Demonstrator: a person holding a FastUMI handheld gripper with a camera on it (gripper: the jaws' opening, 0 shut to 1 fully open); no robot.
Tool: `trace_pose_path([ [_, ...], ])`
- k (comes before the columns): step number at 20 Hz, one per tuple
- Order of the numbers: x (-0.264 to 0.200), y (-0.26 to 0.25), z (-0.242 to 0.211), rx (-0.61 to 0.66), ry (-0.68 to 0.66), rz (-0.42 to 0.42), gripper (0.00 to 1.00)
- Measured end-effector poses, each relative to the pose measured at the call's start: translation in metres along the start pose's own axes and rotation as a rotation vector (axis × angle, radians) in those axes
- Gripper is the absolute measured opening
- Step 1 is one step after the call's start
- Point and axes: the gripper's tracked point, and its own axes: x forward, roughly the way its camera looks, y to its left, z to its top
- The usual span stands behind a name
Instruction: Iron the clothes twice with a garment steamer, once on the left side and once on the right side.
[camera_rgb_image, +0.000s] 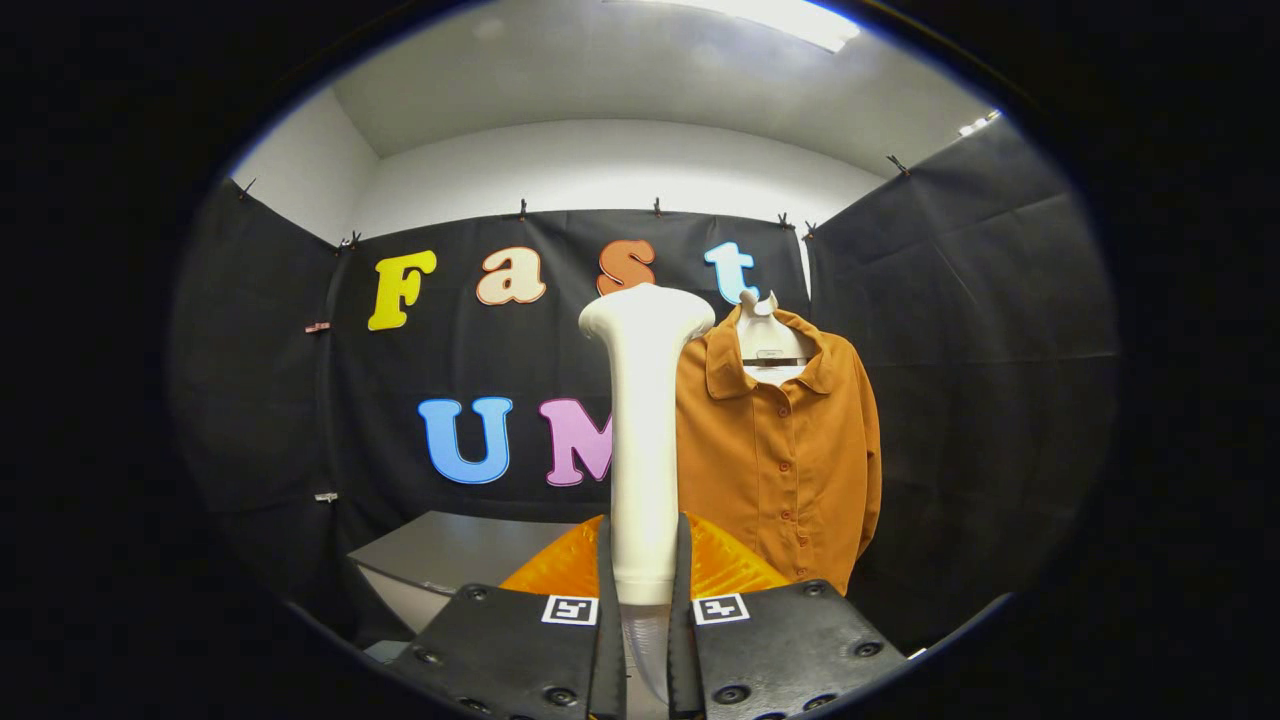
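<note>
White plastic: we are clamping one garment steamer (643, 440) in the gripper (643, 610), long axis upright, head topmost, apparently facing away. One orange shirt (790, 450) is hanging just beyond.

The steamer (644, 440), clamped upright between both fingers of the gripper (645, 600), looks like smooth, matt plastic with a faint sheen at its head. At two o'clock from the fingers hangs the shirt (790, 450), a soft woven cloth (matt, lightly creased) with small buttons. The table (450, 550) at ten o'clock has a smooth, dull top.
</note>
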Motion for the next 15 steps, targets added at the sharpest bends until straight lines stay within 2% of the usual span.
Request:
trace_pose_path([
  [15,0.0027,0.0052,-0.0016,-0.002,0.004,-0.003,0.20],
])
